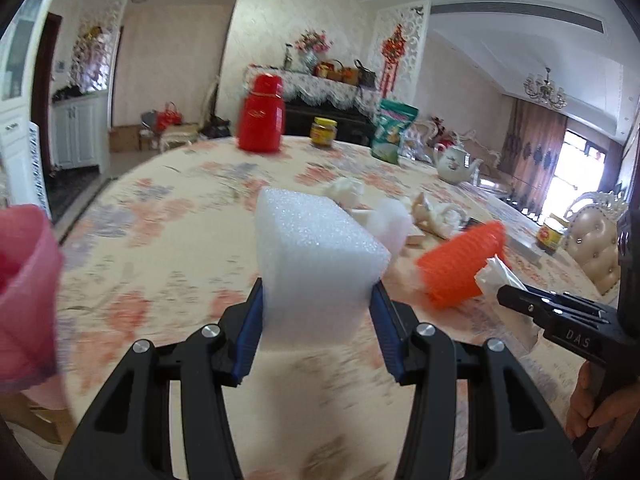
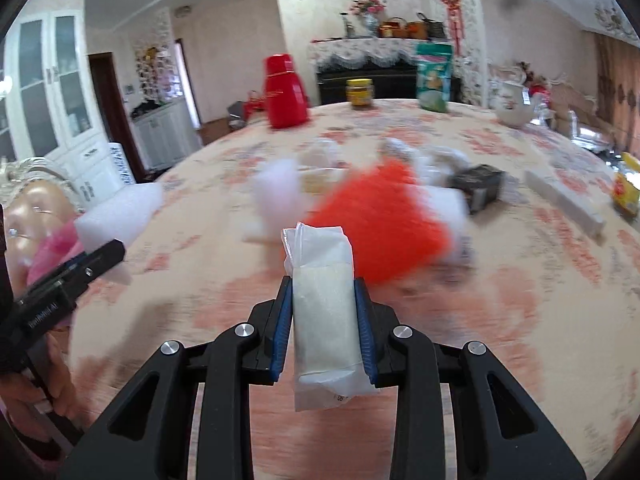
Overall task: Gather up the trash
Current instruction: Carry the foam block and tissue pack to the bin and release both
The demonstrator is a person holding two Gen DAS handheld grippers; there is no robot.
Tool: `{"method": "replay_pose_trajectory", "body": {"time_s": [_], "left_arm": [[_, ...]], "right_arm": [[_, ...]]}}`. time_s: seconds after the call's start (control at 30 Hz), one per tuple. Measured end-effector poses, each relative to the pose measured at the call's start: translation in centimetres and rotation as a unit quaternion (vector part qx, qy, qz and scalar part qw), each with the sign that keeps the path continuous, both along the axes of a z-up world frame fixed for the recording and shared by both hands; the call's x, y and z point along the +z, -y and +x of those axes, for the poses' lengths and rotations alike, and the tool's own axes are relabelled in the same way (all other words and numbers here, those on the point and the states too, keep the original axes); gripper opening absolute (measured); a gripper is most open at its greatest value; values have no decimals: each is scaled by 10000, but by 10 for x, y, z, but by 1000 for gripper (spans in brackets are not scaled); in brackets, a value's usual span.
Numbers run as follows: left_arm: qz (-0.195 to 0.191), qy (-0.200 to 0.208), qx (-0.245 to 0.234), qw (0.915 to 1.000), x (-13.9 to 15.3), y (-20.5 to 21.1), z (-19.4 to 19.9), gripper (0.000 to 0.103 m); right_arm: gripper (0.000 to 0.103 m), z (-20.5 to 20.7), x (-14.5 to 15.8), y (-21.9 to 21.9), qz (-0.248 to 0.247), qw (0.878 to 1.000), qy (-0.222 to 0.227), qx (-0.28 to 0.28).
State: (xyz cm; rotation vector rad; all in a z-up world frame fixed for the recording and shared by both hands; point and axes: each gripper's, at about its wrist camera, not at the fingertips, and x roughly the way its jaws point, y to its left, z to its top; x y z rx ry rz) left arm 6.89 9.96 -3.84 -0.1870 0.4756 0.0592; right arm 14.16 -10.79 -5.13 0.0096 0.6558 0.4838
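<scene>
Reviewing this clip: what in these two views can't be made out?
- Pink bag, left wrist view: cut off by the left edge and blurred; contents unreadable.
- Orange mesh item, right wrist view: motion blur; what lies under it is hidden.
- White packet in the right claw: print too small to read.
- Table behind the foam block: hidden by the block held in the left claw.

Walls: pale patterned wallpaper (image 1: 256, 28)
Far wall: dark piano (image 1: 328, 118) under lace cloth
Left: white cabinets (image 2: 52, 92)
Right: curtained window (image 1: 576, 160), chandelier (image 1: 545, 88)
</scene>
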Motion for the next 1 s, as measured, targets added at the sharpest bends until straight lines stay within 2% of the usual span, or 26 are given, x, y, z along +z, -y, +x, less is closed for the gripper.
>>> {"method": "replay_pose_trajectory", "body": {"time_s": [0.13,0.37,0.57,0.77,1.0], "left_arm": [[237,128,307,9992,3,-26,-34,49],[108,166,955,9952,4,-91,-87,49],[136,246,1654,9858,8,-146,-127,49],[201,230,2331,9720,11,-195,-152,49],[224,127,2732,9616,8,-239,-164,49]], "right_arm": [[30,-12,4,-39,94,9991,18,403],[30,-24,8,-122,93,9910,-29,1333],[31,-32,12,-189,103,9785,-104,2058],[31,-37,14,-260,114,9619,-166,2728],[31,-37,16,-319,224,9491,-219,3133]]}}
